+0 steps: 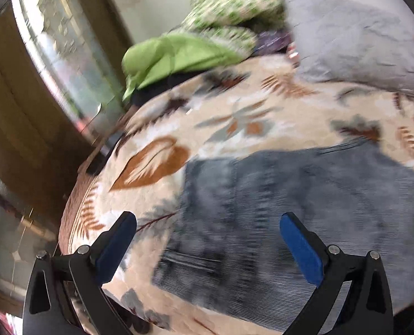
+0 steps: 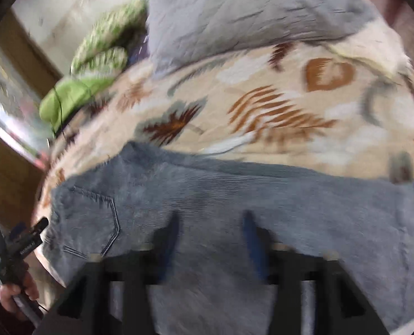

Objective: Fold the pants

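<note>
Blue-grey jeans (image 1: pixel 276 209) lie flat on a bed with a cream leaf-print cover (image 1: pixel 235 111). In the left wrist view my left gripper (image 1: pixel 207 220) is open and empty, hovering above the waist end of the jeans. In the right wrist view the jeans (image 2: pixel 235 195) stretch across the bed, back pocket (image 2: pixel 95 220) at the left. My right gripper (image 2: pixel 211 217) is open with a moderate gap, above the middle of the jeans and holding nothing. The left gripper (image 2: pixel 25 240) shows at the left edge of that view, held in a hand. Both views are motion-blurred.
A grey pillow (image 1: pixel 354 44) lies at the head of the bed, also in the right wrist view (image 2: pixel 248 14). Green bedding (image 1: pixel 184 53) is piled at the far left corner. A wooden window frame (image 1: pixel 25 106) and the bed's left edge (image 1: pixel 76 195) are at left.
</note>
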`<state>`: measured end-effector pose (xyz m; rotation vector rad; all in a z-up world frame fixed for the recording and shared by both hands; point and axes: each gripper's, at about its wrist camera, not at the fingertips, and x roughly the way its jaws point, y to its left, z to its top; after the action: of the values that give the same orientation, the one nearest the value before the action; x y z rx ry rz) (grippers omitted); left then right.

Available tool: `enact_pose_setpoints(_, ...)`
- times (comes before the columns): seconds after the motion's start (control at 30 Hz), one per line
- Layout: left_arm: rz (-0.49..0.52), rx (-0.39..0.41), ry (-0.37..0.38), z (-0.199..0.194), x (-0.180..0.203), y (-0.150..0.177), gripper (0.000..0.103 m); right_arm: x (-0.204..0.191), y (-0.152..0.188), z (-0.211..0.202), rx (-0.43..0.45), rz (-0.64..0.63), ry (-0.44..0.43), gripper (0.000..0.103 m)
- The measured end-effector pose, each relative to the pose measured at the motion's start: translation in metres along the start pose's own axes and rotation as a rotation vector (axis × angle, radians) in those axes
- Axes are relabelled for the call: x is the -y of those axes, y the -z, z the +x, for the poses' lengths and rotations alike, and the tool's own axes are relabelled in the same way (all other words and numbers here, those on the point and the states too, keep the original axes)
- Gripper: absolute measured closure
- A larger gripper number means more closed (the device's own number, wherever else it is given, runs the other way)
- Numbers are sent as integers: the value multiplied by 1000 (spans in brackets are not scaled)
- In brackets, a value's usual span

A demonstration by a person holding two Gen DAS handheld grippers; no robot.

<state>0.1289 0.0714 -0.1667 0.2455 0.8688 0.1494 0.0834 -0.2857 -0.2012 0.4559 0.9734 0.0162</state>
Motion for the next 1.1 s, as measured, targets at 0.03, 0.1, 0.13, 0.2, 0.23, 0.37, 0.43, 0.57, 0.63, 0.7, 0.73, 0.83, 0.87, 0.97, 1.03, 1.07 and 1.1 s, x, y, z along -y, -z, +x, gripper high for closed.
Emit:
enact_pose_setpoints(0.03,16,17,20,-9,8,-2,0,15,2,-18,32,33,-15,35)
enact_pose_setpoints(0.1,54,48,61,-30,28,-4,0,40,7,-45,71,89,-20,35)
enact_pose_setpoints(0.13,71,57,81,-39,38,-6,0,53,9,-59,90,116,-21,35)
enact_pose_setpoints(0.2,111,81,128,-58,60,-8,0,75,15,-80,117,161,-26,35)
enact_pose_setpoints(0.23,131,93,148,-66,72,-10,0,91,21,-94,135,194,-29,35)
enact_pose_setpoints(0.37,206,133,210,-97,116,-15,0,139,39,-131,181,281,-11,34)
enact_pose_setpoints(0.43,228,148,236,-109,133,-17,0,160,51,-146,195,320,2,34)
enact_pose_setpoints(0.57,268,186,277,-132,165,-18,0,187,66,-155,198,366,8,34)
enact_pose_setpoints(0.63,283,193,291,-138,175,-17,0,199,73,-153,193,391,-3,34)
enact_pose_setpoints(0.7,297,196,301,-141,185,-16,0,208,78,-149,181,406,-15,34)
enact_pose_setpoints(0.73,304,196,304,-142,189,-15,0,210,79,-147,175,407,-14,34)
enact_pose_setpoints(0.83,321,198,302,-142,198,-13,0,213,84,-140,158,405,-28,34)
enact_pose_setpoints(0.87,325,194,302,-141,201,-13,0,213,85,-137,153,402,-36,34)
enact_pose_setpoints(0.97,328,187,307,-139,206,-12,0,215,86,-129,136,400,-35,34)
enact_pose_setpoints(1.03,330,185,309,-139,208,-11,0,216,87,-124,124,401,-37,34)
enact_pose_setpoints(1.07,332,183,310,-139,210,-10,0,216,88,-122,121,402,-37,34)
enact_pose_setpoints(1.1,335,181,313,-138,212,-10,0,217,89,-121,119,404,-38,34)
